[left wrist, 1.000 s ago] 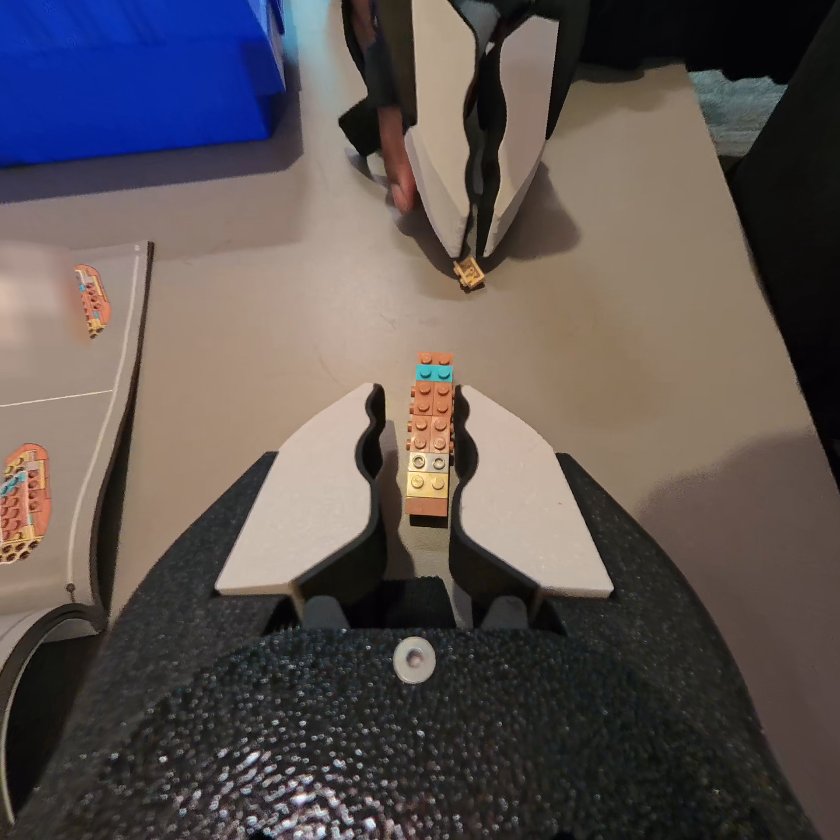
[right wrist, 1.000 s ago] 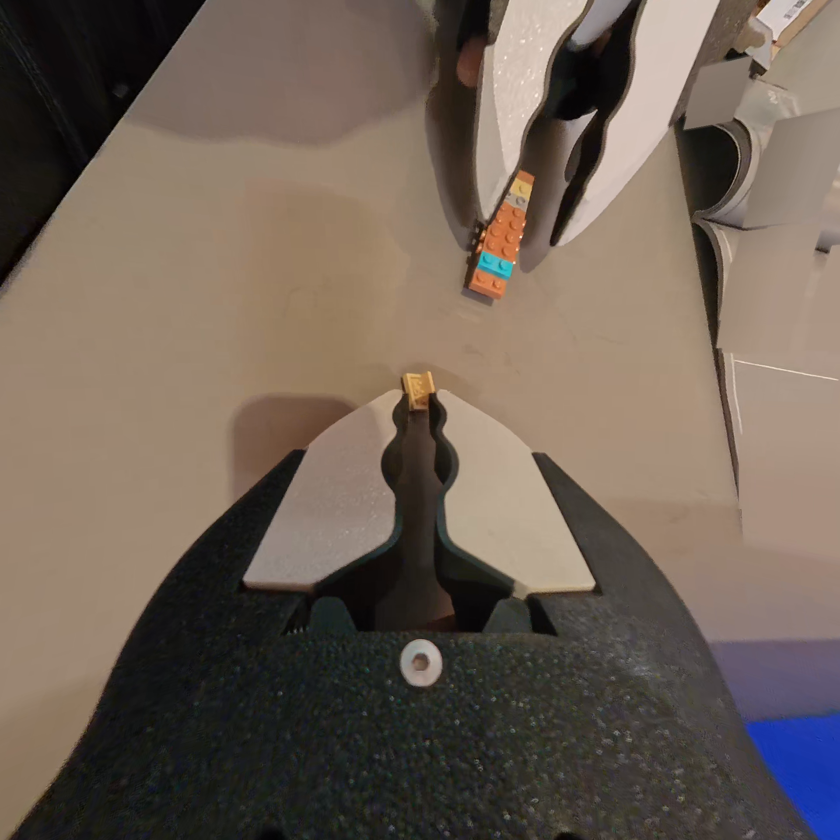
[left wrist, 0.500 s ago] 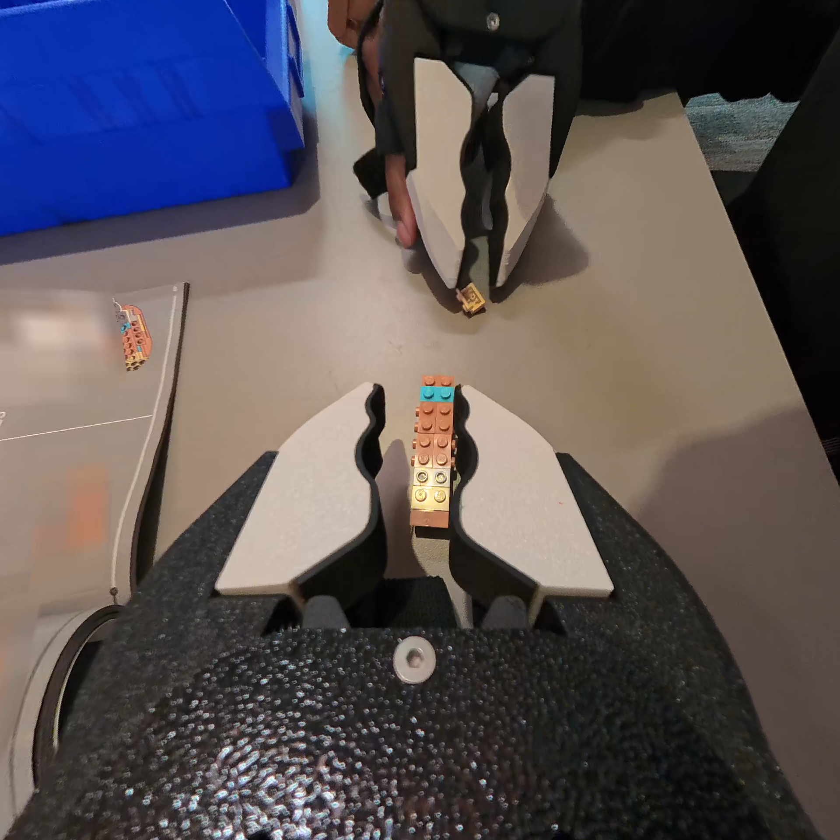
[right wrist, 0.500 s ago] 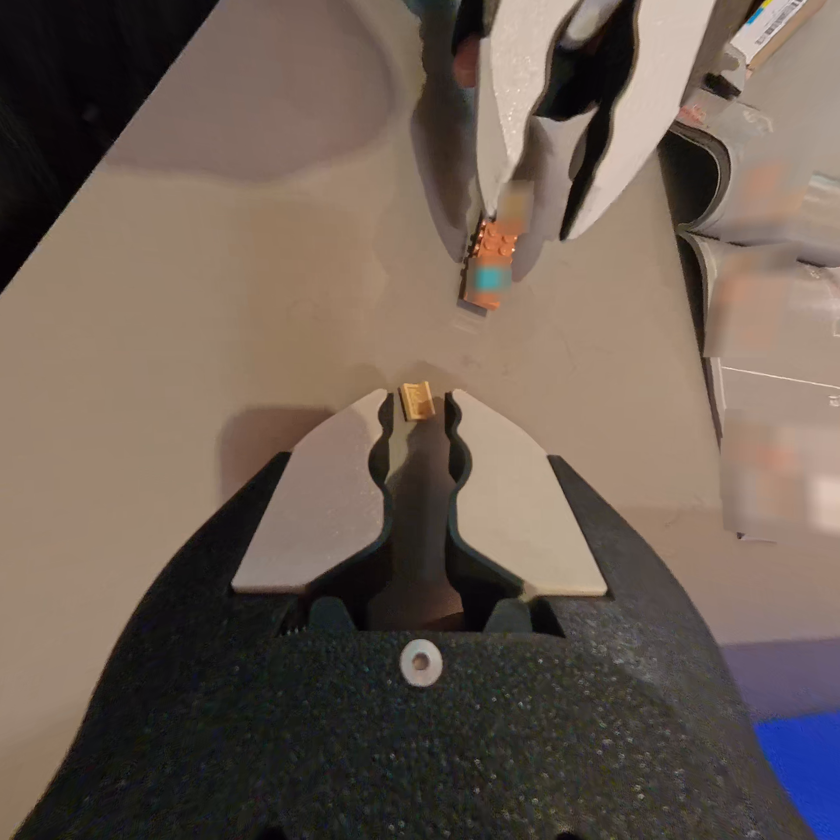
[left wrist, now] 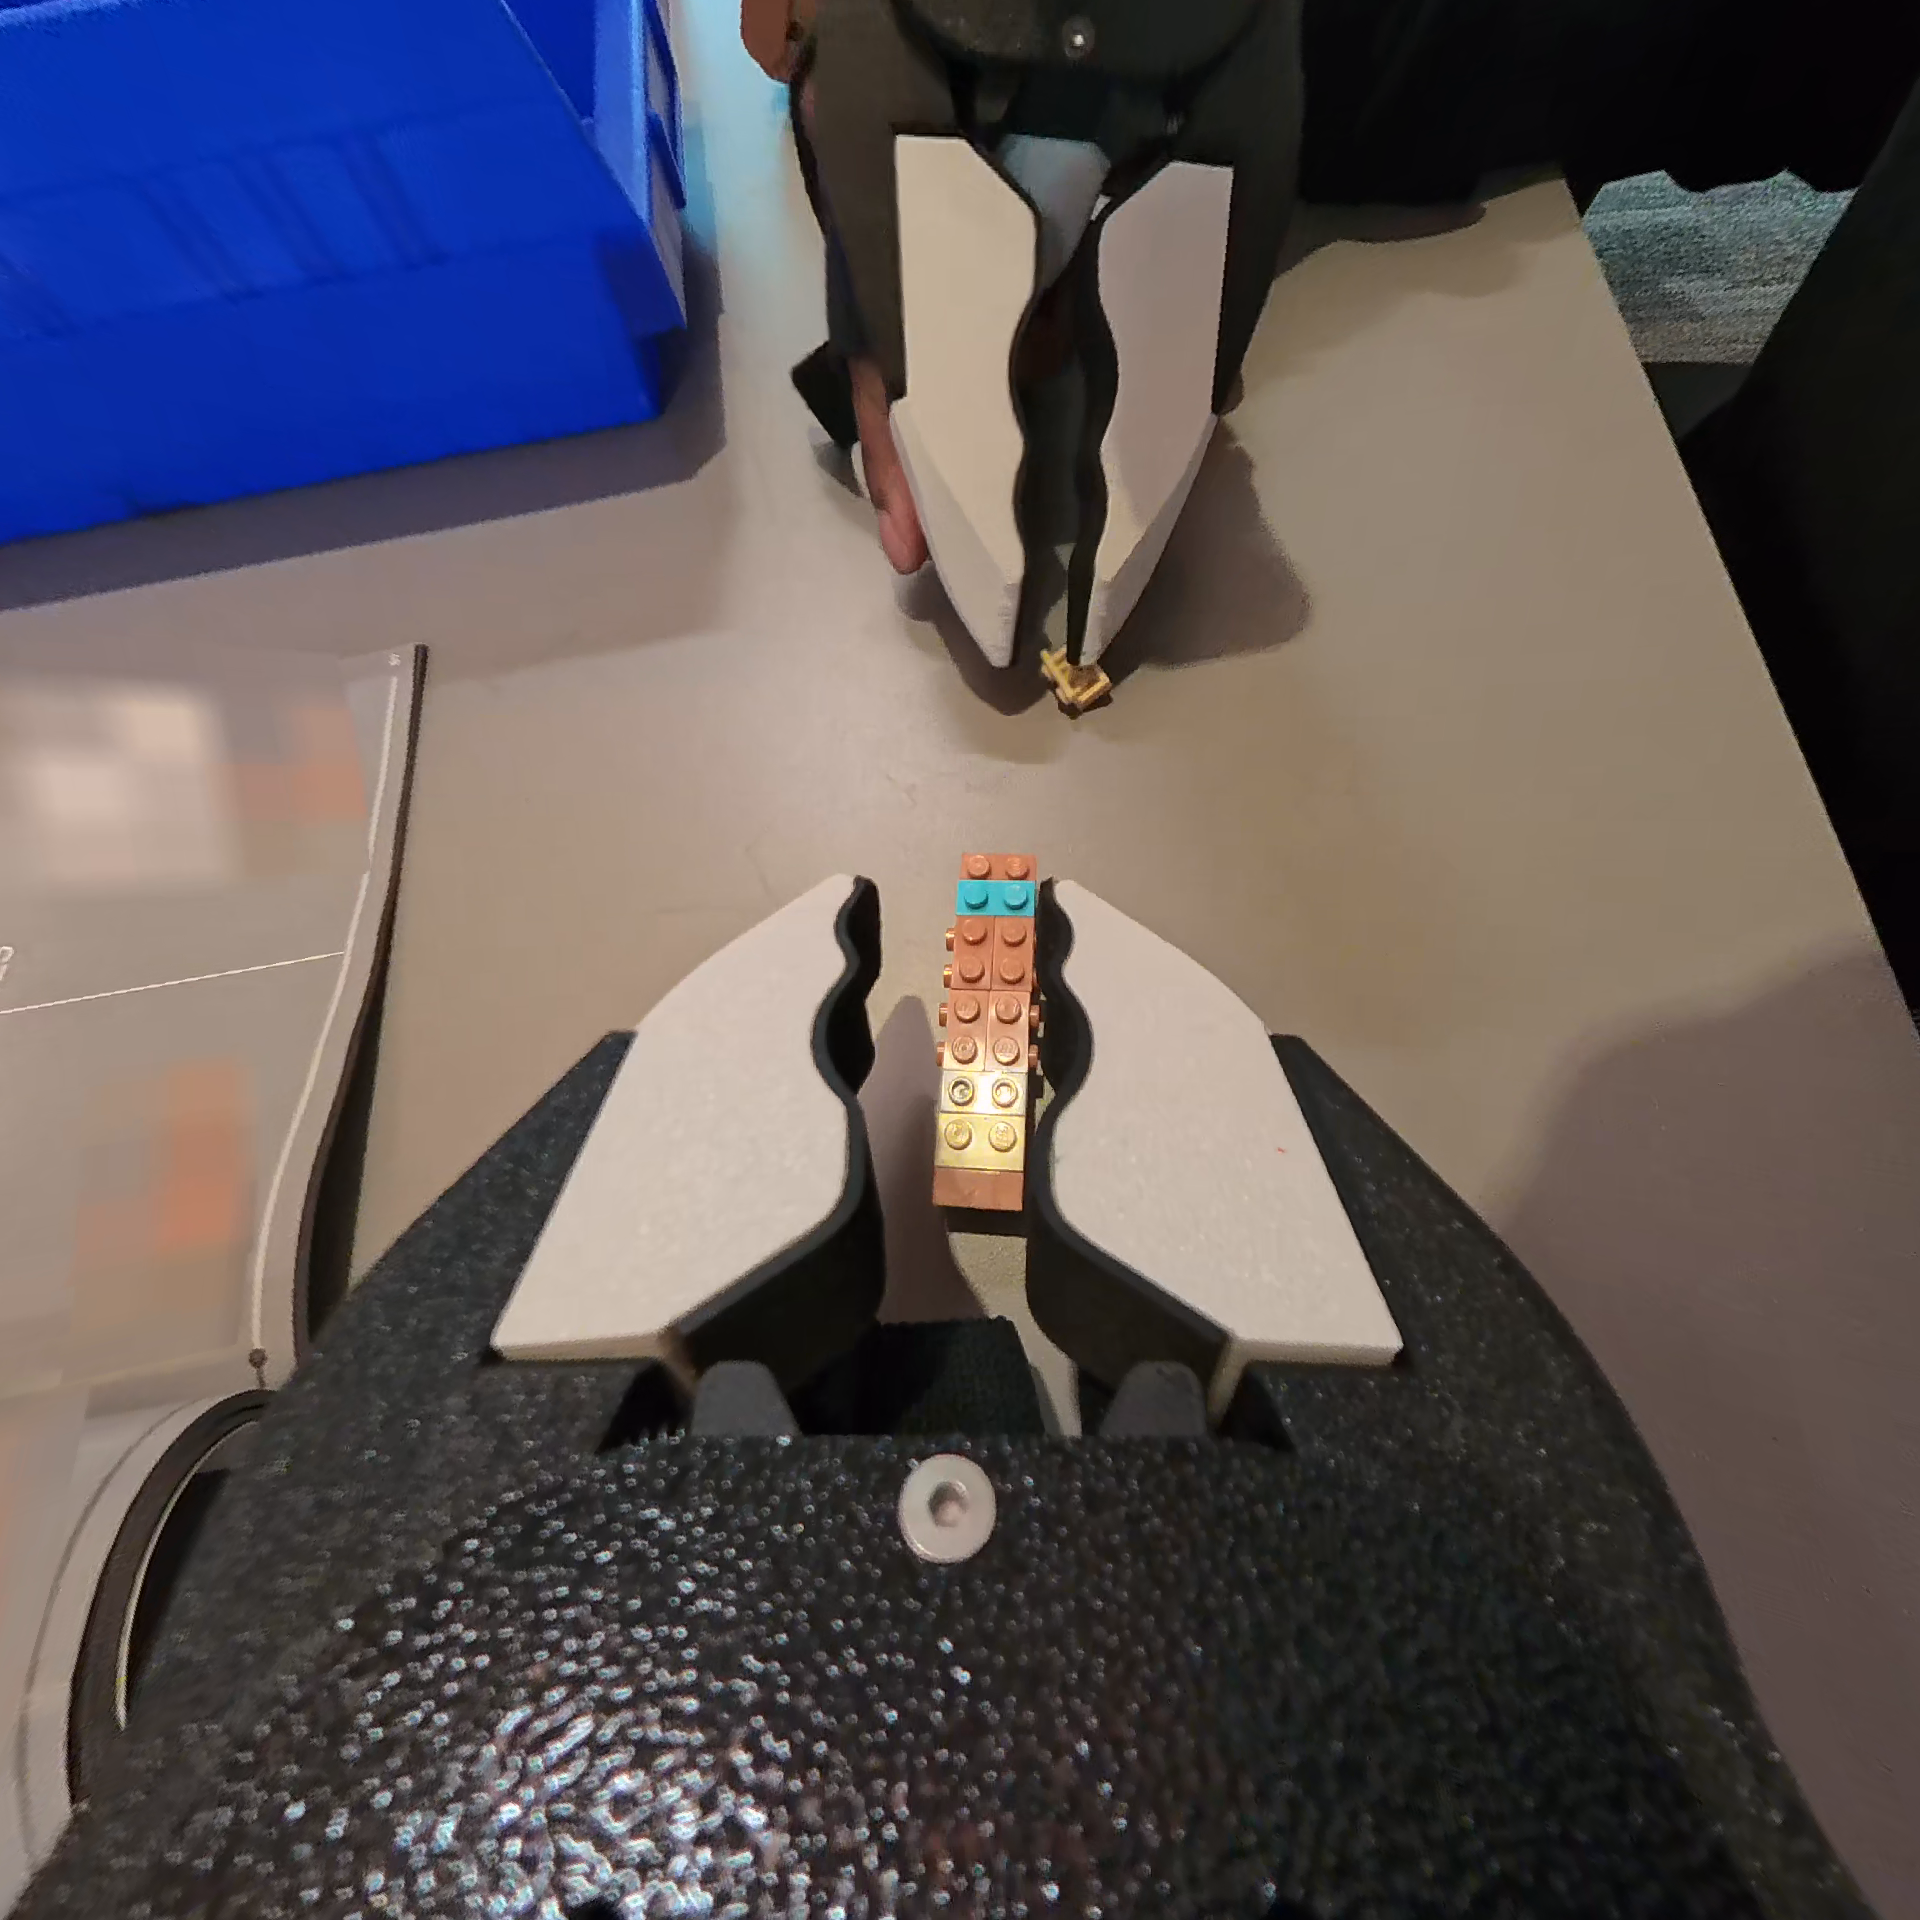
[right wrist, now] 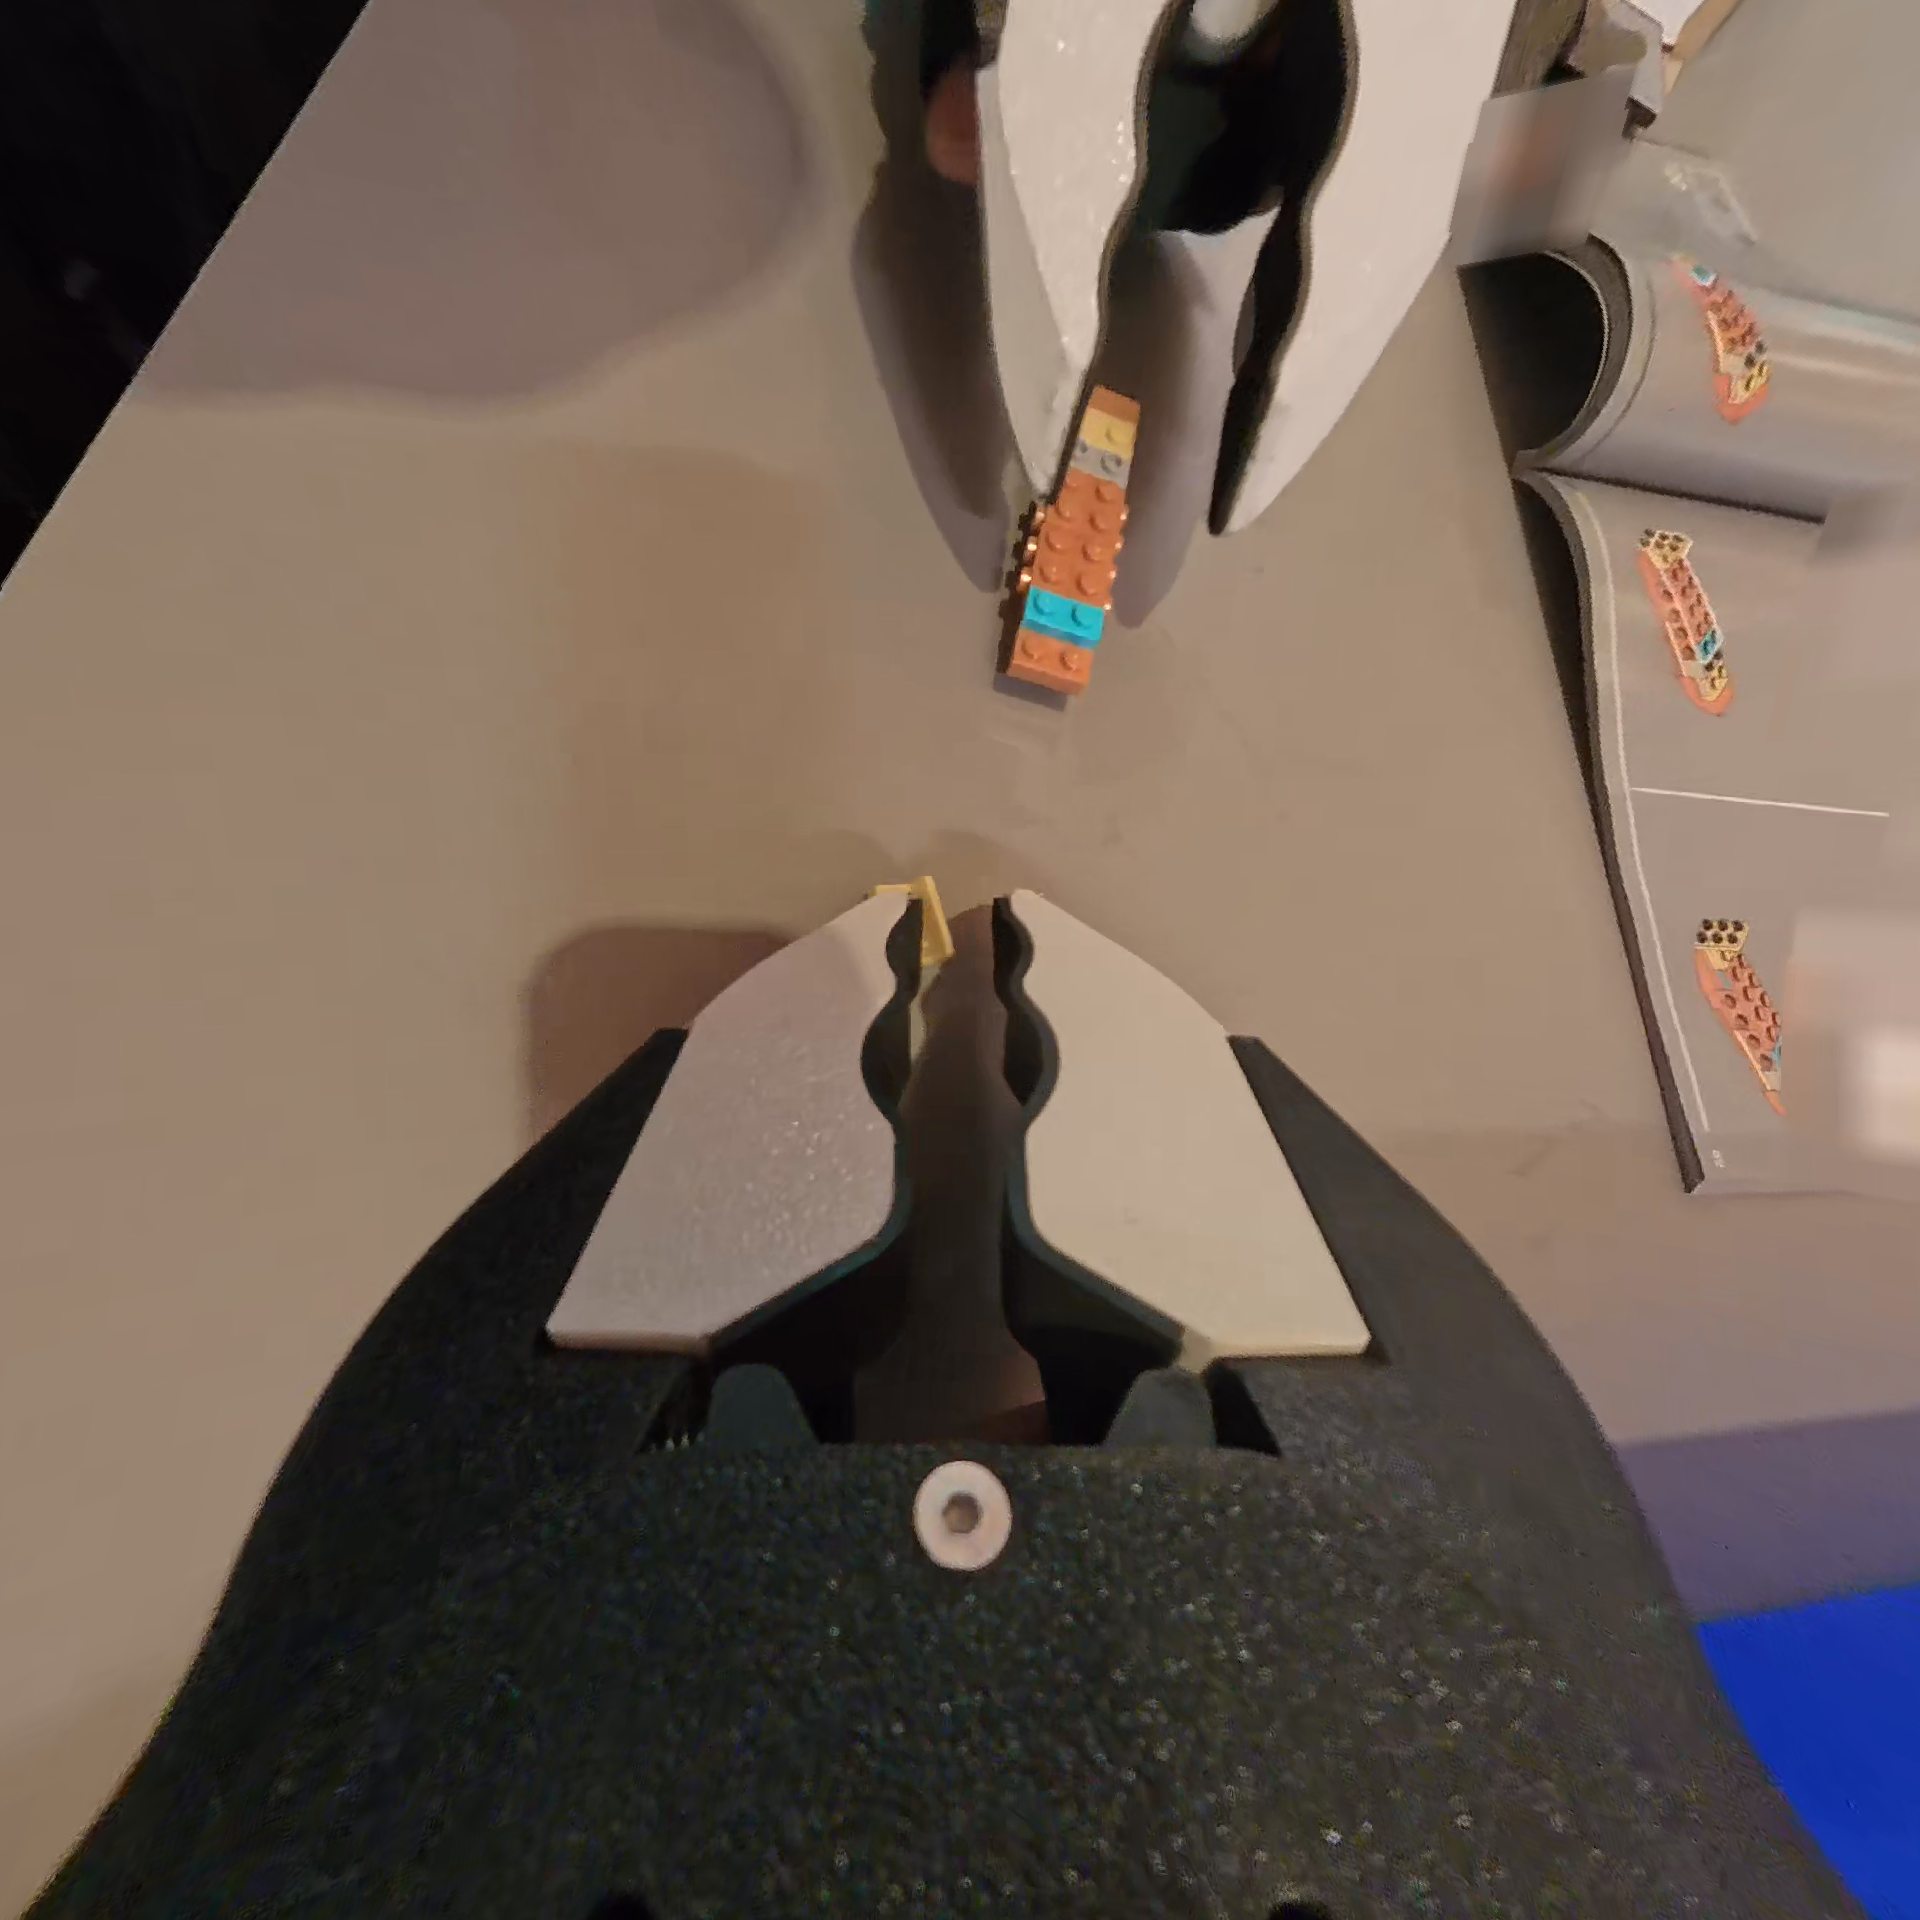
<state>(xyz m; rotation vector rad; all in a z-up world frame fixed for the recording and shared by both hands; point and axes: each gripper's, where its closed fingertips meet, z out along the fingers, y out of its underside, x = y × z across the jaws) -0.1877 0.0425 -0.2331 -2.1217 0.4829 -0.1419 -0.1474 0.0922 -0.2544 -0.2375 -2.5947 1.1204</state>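
Lying flat on the worktop point(left wrist: 1455, 831), the brick strip point(left wrist: 987, 1023) rests against one finger of the left gripper point(left wrist: 956, 904), jaws apart, unclamped. At upper centre the right gripper point(right wrist: 951, 909), narrowly open, has a tan piece point(right wrist: 928, 920) leaning on one finger.

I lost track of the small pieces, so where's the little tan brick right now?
In the right wrist view the tan brick leans against the right gripper's left fingertip, near the brick strip.

Dim, warm indoor light; soft shadows pool on the table point(right wrist: 312, 727), the booklet point(left wrist: 156, 935) is blurred, edges bend.
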